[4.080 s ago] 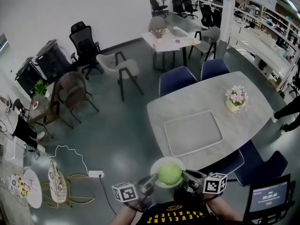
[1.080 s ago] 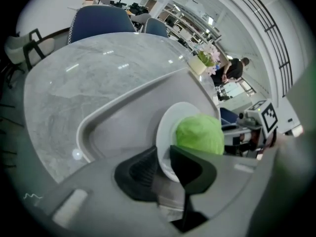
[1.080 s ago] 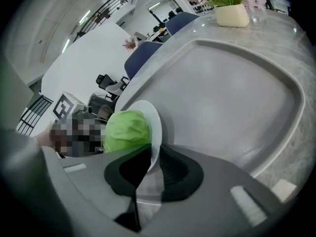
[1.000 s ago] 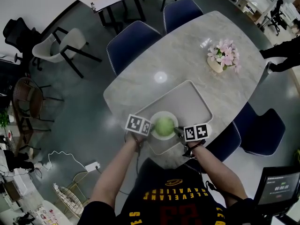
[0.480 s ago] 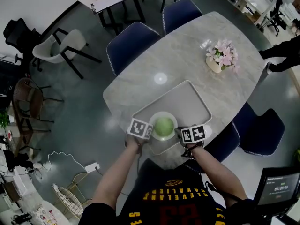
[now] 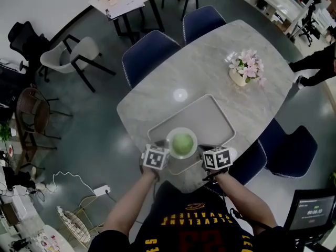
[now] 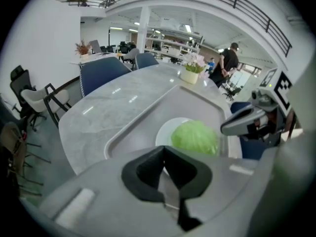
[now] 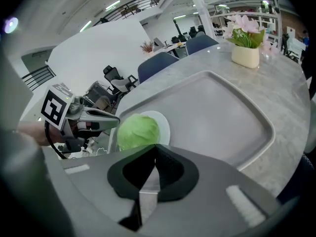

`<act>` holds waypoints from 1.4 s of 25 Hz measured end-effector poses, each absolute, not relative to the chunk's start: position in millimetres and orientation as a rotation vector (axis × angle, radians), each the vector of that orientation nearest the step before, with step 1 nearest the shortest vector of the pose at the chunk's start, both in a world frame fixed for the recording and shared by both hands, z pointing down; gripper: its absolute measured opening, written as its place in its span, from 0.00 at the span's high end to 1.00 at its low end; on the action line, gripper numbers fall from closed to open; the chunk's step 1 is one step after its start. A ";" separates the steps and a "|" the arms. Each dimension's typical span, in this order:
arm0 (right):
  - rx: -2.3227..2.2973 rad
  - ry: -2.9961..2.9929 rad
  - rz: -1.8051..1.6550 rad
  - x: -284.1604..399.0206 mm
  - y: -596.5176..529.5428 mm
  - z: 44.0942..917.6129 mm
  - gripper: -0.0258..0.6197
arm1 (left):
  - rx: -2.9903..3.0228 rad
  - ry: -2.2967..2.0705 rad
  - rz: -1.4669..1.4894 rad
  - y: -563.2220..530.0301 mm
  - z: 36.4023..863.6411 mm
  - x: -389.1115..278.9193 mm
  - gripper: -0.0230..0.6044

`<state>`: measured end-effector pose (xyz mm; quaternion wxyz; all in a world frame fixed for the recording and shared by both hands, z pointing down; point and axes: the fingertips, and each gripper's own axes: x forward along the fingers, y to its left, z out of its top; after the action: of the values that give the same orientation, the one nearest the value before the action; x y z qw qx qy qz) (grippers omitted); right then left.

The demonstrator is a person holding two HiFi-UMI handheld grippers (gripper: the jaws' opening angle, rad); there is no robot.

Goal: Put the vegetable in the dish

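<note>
Edges and room: The grey marbled desk (image 6: 210,72) has rounded corners. A grey tray (image 6: 215,117) with a raised rim lies on its near half, with one corner close to the desk's near edge. A white dish (image 6: 172,136) stands in the tray's near-left corner, just inside the rim. The tray floor runs open from the dish toward the far right. Beyond the tray, a pot of pink flowers (image 6: 242,67) stands near the desk's far right edge, well apart from the dish. Blue chairs are drawn up at the far side (image 6: 149,54) and the right side (image 6: 286,151).

Task item: A round head of green cabbage (image 6: 182,143) sits in the dish and fills most of it.

Left claw (image 7: 164,149): The jaws are together, with the dark pads meeting at their tips and nothing seen between them. The tips point at the dish's left rim. The claw body hides the rim's near part, so contact cannot be confirmed.

Right claw (image 8: 155,146): The jaws are likewise closed tip to tip, with nothing seen between them. They point at the dish's right side, and the cabbage is directly beyond the tips. Contact with the rim cannot be confirmed.

The two claws flank the dish and face each other across it.
</note>
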<state>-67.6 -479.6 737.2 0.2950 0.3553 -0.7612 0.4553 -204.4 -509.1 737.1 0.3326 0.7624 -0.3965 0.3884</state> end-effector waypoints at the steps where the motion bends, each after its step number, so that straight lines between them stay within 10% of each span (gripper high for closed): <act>1: 0.948 -2.051 1.202 -68.6 -477.7 731.1 0.95 | 2.016 -1.037 0.963 -505.6 728.6 -199.9 0.96; 35: 1.123 -2.710 0.645 -63.8 -415.5 492.2 0.95 | 2.555 -1.133 0.365 -407.7 483.8 -127.0 0.96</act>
<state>-63.8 -415.5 492.2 0.0690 0.3729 -0.9002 0.2143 -127.0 -407.7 483.8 0.1607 0.8947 -0.3968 0.1276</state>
